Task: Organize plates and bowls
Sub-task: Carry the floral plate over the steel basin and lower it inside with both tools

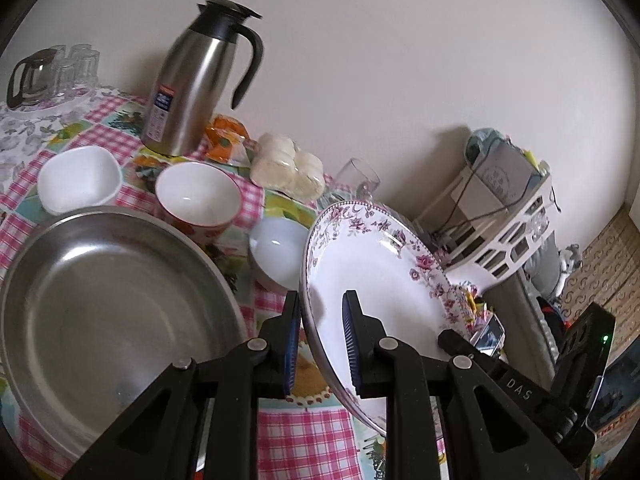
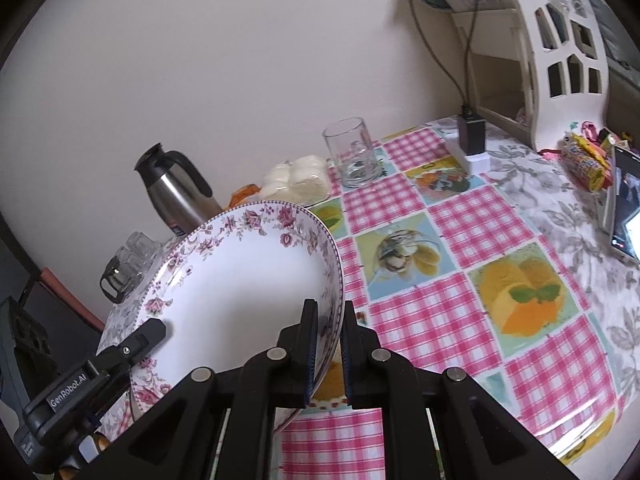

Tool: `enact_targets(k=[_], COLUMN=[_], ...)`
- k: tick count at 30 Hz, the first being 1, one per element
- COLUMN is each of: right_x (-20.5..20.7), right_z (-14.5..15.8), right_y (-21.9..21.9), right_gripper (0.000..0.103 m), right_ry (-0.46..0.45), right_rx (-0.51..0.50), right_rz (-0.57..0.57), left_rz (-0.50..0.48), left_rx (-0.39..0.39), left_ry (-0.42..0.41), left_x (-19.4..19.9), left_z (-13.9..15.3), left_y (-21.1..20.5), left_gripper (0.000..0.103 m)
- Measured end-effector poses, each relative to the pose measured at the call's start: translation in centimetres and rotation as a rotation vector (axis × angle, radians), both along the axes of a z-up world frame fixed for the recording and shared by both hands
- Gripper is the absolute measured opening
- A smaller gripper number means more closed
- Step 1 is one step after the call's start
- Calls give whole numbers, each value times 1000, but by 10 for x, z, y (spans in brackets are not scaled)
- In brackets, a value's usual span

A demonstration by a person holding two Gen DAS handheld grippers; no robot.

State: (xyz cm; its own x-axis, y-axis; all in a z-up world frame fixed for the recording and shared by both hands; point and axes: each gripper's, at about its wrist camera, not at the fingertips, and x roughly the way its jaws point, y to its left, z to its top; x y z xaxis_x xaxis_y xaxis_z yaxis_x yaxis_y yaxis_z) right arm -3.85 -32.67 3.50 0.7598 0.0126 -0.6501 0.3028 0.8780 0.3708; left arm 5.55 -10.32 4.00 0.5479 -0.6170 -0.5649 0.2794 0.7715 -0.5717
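A white plate with a pink flower border (image 1: pixel 376 276) (image 2: pixel 240 280) hangs tilted above the checked tablecloth (image 2: pixel 440 300), held at two sides. My left gripper (image 1: pixel 322 300) is shut on its left rim. My right gripper (image 2: pixel 330 312) is shut on the opposite rim; one of its fingers (image 1: pixel 450 338) shows in the left wrist view. On the cloth to the left lie a wide steel basin (image 1: pixel 108 304), a white square bowl (image 1: pixel 78 178), a bowl with a red outside (image 1: pixel 196 196) and a small white bowl (image 1: pixel 278 252).
A steel thermos jug (image 1: pixel 192 84), a bag of white buns (image 1: pixel 288 168) and a drinking glass (image 2: pixel 354 152) stand near the wall. A white openwork rack (image 2: pixel 560 40), a plugged-in charger (image 2: pixel 472 136), sweets and a phone (image 2: pixel 624 204) are at the right. Glasses with a glass pot (image 1: pixel 36 76) sit far left.
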Motion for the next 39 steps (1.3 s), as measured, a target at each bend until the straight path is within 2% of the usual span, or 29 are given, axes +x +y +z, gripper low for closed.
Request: enact_targets(k=[13,25,39], right_x=[30,59,84], right_z=[4,-3,-23], right_y=[52,102,146], right_gripper=[11,11,11], right_ry=[-15,3,64], right_rx=[19,15,-1], right_rz=[75,147,228], left_rz=[82,154,233], left_rx=[-3,13,58], left_ry=[-16,1,107], left_x=[13,24,34], left_z=[8,4,-20], left_y=[58,108,148], left_gripper=[21,21,21])
